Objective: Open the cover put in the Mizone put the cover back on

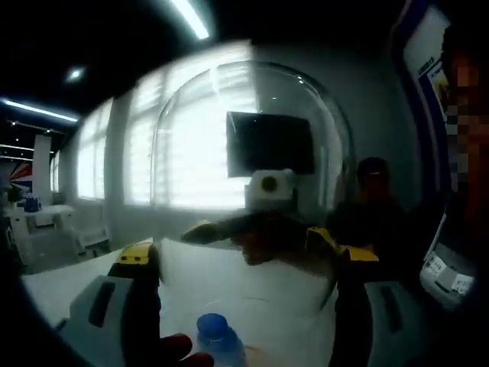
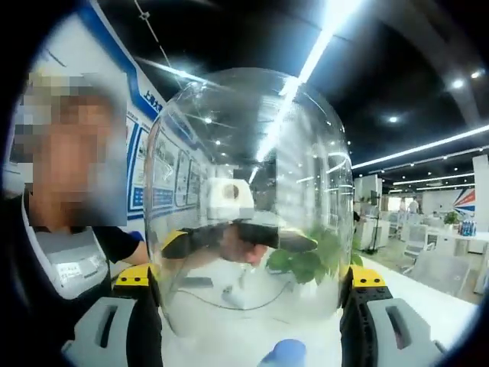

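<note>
- The blue-and-white wall board [image 2: 157, 164] behind the person carries rows of characters, too small and blurred to read.
- The white tag [image 2: 67, 270] on the person's grey shirt has print, also illegible.

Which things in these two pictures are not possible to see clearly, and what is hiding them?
- Bottle, left gripper view: the picture's bottom edge cuts it off below the blue cap; no label readable.
- Bottle cap, right gripper view: cut by the bottom edge.
- Glass dome base: its rim edge is hard to trace, so resting or lifted cannot be told.
- Green leaves, right gripper view: distorted through the glass.
- Opposite gripper, left gripper view: dark against bright windows.
</note>
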Demonstrator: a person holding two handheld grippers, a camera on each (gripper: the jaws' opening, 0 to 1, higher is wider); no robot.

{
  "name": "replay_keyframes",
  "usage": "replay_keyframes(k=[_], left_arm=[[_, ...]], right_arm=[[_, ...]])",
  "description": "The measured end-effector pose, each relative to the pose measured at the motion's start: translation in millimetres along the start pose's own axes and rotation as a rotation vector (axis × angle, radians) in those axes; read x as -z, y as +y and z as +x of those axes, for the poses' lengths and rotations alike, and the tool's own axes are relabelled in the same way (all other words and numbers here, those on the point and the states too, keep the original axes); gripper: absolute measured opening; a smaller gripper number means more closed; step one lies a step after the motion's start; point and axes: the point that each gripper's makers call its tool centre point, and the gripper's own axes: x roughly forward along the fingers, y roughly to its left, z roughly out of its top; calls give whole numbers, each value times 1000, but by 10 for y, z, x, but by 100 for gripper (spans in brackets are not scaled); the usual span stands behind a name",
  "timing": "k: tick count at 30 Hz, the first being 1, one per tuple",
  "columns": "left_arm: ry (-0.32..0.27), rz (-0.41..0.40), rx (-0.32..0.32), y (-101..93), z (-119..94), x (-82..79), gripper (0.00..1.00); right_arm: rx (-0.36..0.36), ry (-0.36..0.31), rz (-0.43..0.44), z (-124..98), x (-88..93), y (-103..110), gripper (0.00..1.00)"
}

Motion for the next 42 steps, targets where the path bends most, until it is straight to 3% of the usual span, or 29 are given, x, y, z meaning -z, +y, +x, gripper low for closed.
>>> replay_keyframes(k=[22, 42], left_arm=[[21, -50, 10, 230, 43, 559, 81], [48, -23, 11, 226, 54, 993, 81]], right_arm=[[20, 9, 51, -32, 582, -191, 90], [14, 44, 25, -79, 1018, -179, 90]])
